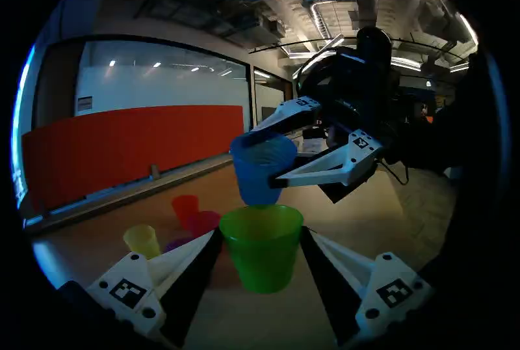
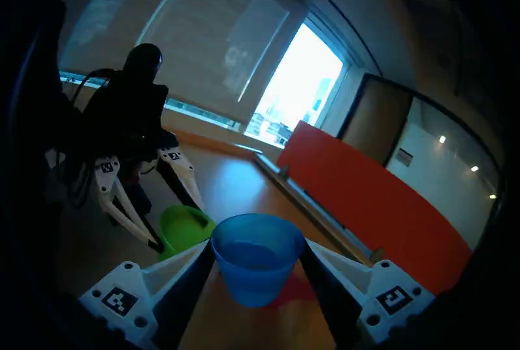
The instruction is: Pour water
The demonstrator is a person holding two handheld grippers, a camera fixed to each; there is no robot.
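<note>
Blue cup, water inside, pinched in R gripper jaws, up beside green cup clamped in L gripper jaws. Pre-pour step; next, tip blue rim over green mouth, slow.
</note>
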